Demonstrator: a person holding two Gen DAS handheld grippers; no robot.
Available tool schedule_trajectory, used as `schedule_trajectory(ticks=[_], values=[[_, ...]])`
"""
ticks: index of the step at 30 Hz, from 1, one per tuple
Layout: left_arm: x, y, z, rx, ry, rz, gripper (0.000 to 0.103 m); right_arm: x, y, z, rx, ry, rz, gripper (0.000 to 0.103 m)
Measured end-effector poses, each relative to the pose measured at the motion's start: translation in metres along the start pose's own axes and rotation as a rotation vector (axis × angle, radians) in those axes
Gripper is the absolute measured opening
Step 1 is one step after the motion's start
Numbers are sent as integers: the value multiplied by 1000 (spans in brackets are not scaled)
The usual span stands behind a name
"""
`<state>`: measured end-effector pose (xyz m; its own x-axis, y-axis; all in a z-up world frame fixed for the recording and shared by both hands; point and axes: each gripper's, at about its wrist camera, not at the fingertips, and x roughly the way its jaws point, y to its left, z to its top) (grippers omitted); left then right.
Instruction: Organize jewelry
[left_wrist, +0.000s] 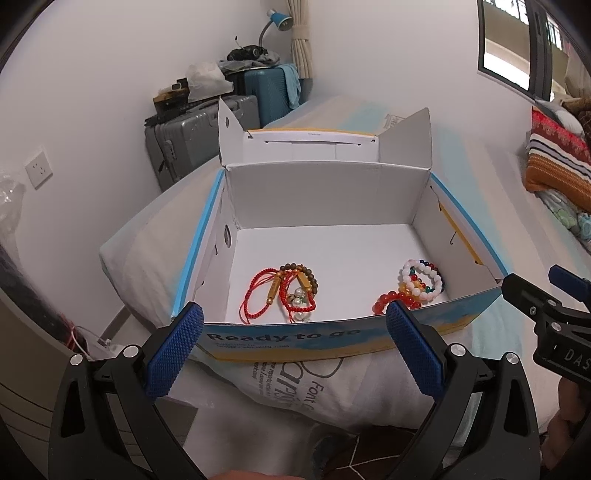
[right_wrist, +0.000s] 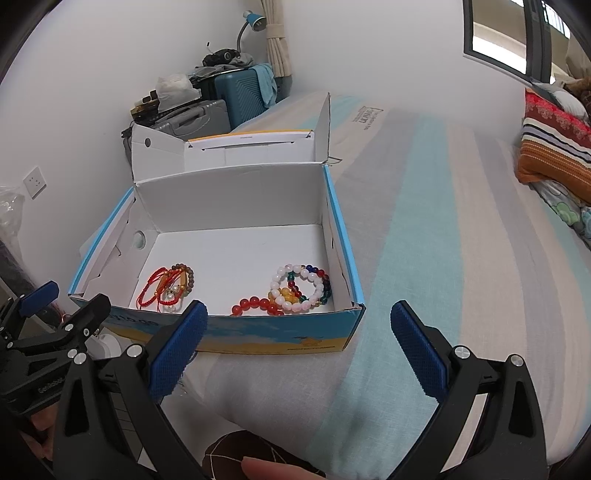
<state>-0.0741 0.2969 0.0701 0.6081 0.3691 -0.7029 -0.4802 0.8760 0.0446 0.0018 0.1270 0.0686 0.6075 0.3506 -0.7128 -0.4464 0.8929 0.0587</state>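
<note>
An open cardboard box (left_wrist: 325, 199) with a white inside stands on the bed; it also shows in the right wrist view (right_wrist: 229, 195). Inside lie a tangle of red cord bracelets with brown beads (left_wrist: 284, 291) (right_wrist: 168, 288) at the left and a pile of white, red and coloured bead bracelets (left_wrist: 413, 286) (right_wrist: 295, 290) at the right. My left gripper (left_wrist: 295, 354) is open and empty, just in front of the box's near wall. My right gripper (right_wrist: 299, 354) is open and empty, in front of the box's right corner.
The box rests on a striped bedsheet (right_wrist: 443, 240) with a white printed cloth (left_wrist: 306, 384) under its front. Suitcases (left_wrist: 199, 129) stand by the wall behind. A striped pillow (right_wrist: 554, 147) lies at the far right. The box lid (left_wrist: 310, 142) stands open at the back.
</note>
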Motion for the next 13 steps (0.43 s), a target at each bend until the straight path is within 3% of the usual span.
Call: schedule_trajectory(ticks=[13], values=[[-4,1,3,-7,-4,-17,97,-1,2,0,-2,-4,4,95]])
